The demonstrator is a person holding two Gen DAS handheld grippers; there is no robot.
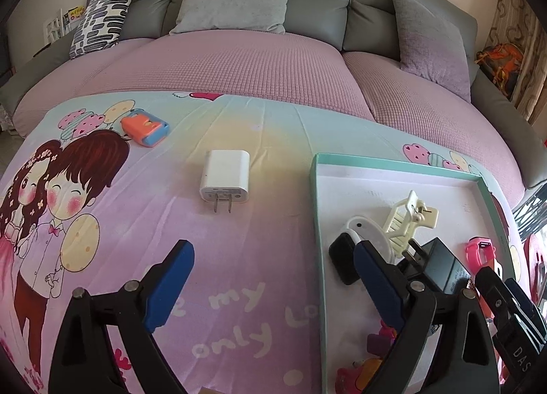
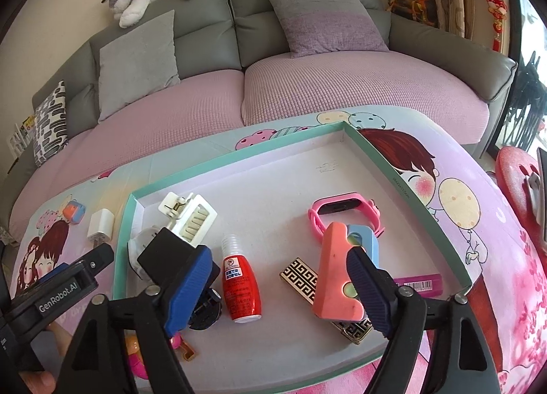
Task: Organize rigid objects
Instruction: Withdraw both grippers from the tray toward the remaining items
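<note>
Your right hand-held gripper (image 2: 280, 277) is standing wide open over the green-rimmed tray (image 2: 236, 154), gripping nothing; the pink-and-blue toy block (image 2: 336, 274) is leaning against its right finger, beside the red bottle (image 2: 239, 286). Your left hand-held gripper (image 1: 273, 277) is also gaping wide and empty, with the white charger (image 1: 225, 177) lying on the table (image 1: 266, 141) just ahead, between its fingers' line.

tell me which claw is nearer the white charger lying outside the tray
Left. The left claw is open on the cloth just in front of the white charger, which lies ahead between its fingers. The right claw is over the tray, farther off.
</note>
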